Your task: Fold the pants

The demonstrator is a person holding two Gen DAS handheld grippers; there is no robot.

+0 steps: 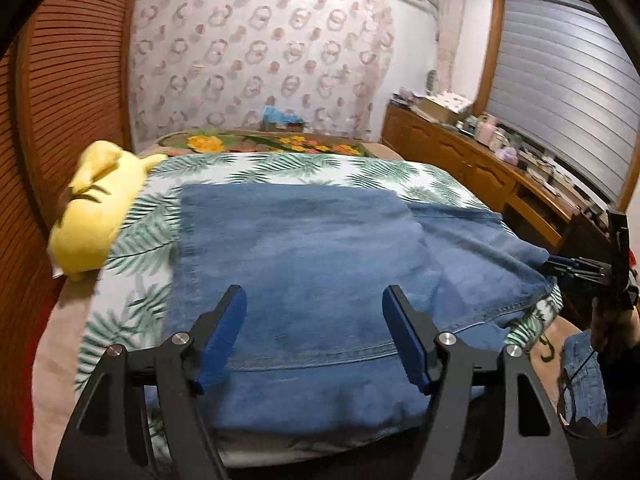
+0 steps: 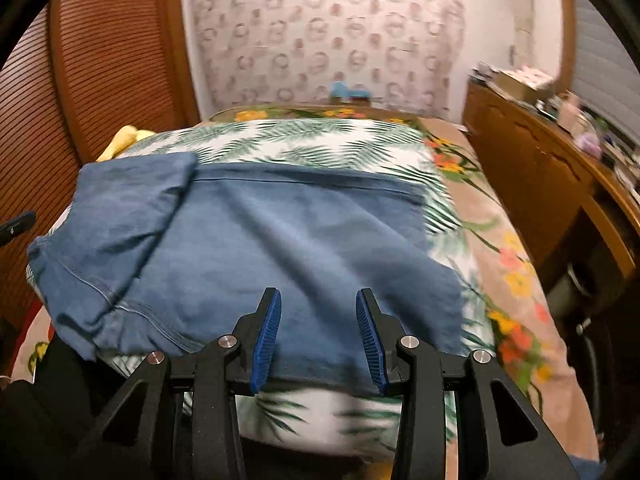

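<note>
Tongs: two. Left gripper [image 1: 314,336] has its jaws wide apart, holding nothing, above the near hem of the pants. Right gripper [image 2: 318,338] is also spread, with a narrower gap, empty, over the near edge of the cloth. In the left view the right gripper [image 1: 580,270] shows at the far right edge beside the pants; whether it touches them I cannot tell.
Bed: one, with a palm-leaf cover [image 2: 304,142] over a floral sheet [image 2: 516,280].
Pants: one pair [image 1: 304,248], blue denim, lying on the cover, one part folded over another, with stitched hems showing and soft creases.
Toy: one yellow plush [image 1: 96,204] left of the pants.
Left view only: plush in full, window shutter [image 1: 560,92].
Right view only: the pants' right edge [image 2: 424,216] against the cover.
</note>
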